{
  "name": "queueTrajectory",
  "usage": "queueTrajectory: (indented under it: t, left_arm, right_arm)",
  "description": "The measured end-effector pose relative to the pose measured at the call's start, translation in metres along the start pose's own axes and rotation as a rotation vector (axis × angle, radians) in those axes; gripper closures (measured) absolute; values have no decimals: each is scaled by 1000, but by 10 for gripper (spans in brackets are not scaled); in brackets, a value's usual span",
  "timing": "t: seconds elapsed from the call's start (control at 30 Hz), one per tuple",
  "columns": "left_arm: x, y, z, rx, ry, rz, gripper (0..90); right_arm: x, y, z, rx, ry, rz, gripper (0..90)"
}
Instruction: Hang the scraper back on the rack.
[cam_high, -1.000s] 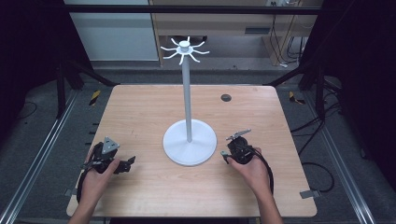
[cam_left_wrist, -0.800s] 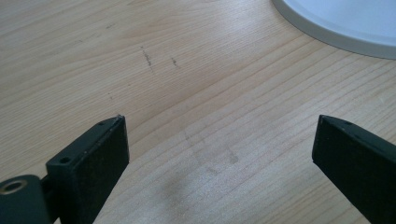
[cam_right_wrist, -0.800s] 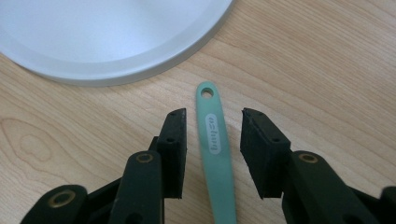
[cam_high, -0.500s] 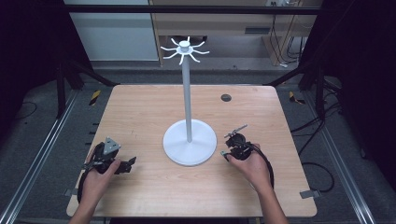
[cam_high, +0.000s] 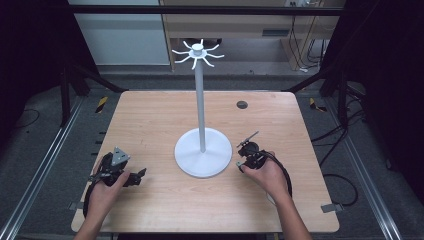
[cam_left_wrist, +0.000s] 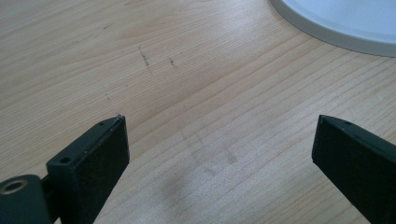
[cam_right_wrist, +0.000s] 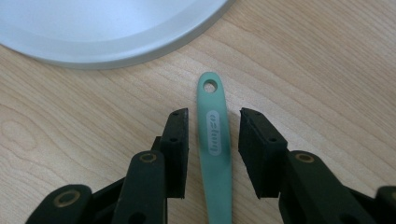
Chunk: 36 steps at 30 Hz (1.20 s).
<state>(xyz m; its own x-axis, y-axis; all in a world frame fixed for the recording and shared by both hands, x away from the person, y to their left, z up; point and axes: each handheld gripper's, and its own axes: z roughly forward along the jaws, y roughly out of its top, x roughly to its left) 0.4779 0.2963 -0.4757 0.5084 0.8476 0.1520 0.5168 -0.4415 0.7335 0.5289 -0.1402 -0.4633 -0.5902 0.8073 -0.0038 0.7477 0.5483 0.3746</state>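
A green utensil handle (cam_right_wrist: 215, 140) with a hole at its tip lies flat on the wooden table, pointing at the white stand's round base (cam_right_wrist: 102, 28). My right gripper (cam_right_wrist: 212, 114) straddles this handle, and a narrow gap shows on each side, so the pads are not pressing it. In the high view the right gripper (cam_high: 248, 156) sits just right of the base (cam_high: 202, 159). My left gripper (cam_high: 137, 176) rests on the table to the left of the base, open wide (cam_left_wrist: 219, 121) over bare wood.
The stand's thin pole rises from the base to a crown of white hooks (cam_high: 197, 52). A small dark round cap (cam_high: 242, 105) is set in the table (cam_high: 150, 120) at the back right. Metal frame rails run along both sides.
The right gripper has edged slightly toward the stand's base. The left hand has stayed where it was.
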Motion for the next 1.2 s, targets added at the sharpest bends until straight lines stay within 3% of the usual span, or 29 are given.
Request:
queueTrajectory:
  t: [0.57, 0.73, 0.93, 1.2]
  left_arm:
    - [0, 0, 0, 3, -1, 3, 37]
    - [0, 0, 0, 3, 0, 3, 37]
    - [-1, 0, 0, 5, 0, 6, 37]
    - [-1, 0, 1, 9, 1, 9, 37]
  right_arm:
    - [-3, 5, 8, 49, 22, 6, 731]
    - [-2, 5, 8, 50, 10, -24, 742]
    - [-3, 1, -3, -23, 4, -6, 745]
    - [-15, -7, -32, -188, 16, 54, 746]
